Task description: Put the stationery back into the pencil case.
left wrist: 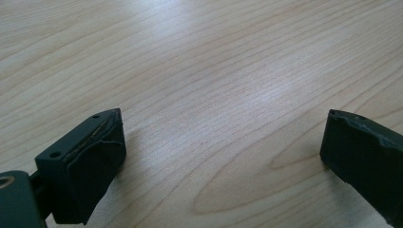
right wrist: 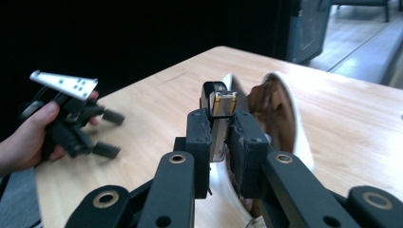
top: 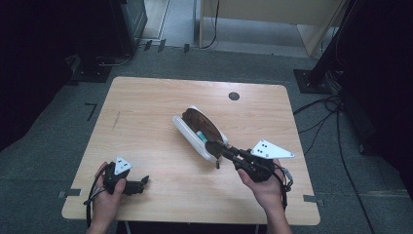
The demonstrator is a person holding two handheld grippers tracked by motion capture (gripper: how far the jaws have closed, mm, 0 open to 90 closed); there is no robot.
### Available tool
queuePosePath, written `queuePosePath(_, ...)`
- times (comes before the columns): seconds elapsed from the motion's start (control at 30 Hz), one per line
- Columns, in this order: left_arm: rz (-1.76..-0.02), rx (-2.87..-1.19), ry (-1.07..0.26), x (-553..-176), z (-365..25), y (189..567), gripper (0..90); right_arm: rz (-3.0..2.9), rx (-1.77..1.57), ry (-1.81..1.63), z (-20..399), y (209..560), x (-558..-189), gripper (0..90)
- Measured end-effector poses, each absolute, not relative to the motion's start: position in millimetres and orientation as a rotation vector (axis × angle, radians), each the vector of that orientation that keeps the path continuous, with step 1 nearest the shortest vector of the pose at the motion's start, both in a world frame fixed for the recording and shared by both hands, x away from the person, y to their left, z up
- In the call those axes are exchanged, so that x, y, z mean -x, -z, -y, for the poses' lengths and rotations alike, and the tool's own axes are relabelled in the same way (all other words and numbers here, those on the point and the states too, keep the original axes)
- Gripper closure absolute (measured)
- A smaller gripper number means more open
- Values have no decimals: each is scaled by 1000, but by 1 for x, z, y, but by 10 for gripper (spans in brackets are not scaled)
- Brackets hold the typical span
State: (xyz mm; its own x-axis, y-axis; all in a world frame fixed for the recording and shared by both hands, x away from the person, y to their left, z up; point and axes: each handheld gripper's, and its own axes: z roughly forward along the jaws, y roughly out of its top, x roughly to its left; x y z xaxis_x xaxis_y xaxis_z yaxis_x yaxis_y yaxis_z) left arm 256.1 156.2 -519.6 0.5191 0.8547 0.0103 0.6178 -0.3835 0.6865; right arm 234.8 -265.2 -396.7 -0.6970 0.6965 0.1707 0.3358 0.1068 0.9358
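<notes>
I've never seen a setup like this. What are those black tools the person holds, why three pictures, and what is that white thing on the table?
No robot here: a person holds a hand-operated two-jaw gripper in each hand. The high view looks down on the wooden table from above. The other two pictures come from small cameras riding on each gripper, looking along its jaws.

The left gripper rests low near the table's front edge; its own view shows the jaws wide apart over bare wood, holding nothing.

The right gripper is shut on a flat metal clasp or tab at the end of the white case, which looks like an open glasses case with a brown lining. What exactly lies inside is too small to tell.
</notes>
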Motion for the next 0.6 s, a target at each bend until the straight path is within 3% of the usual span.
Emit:
queuePosePath(0.27, -1194, -2131, -486, -256, -156, 520, 15, -2021, -1044, -1507, 259, 393, -246, 791)
queuePosePath(0.6, -1189, -2134, -485, -256, -156, 519, 15, -2066, -1105, -1380, 246, 417, -268, 790)
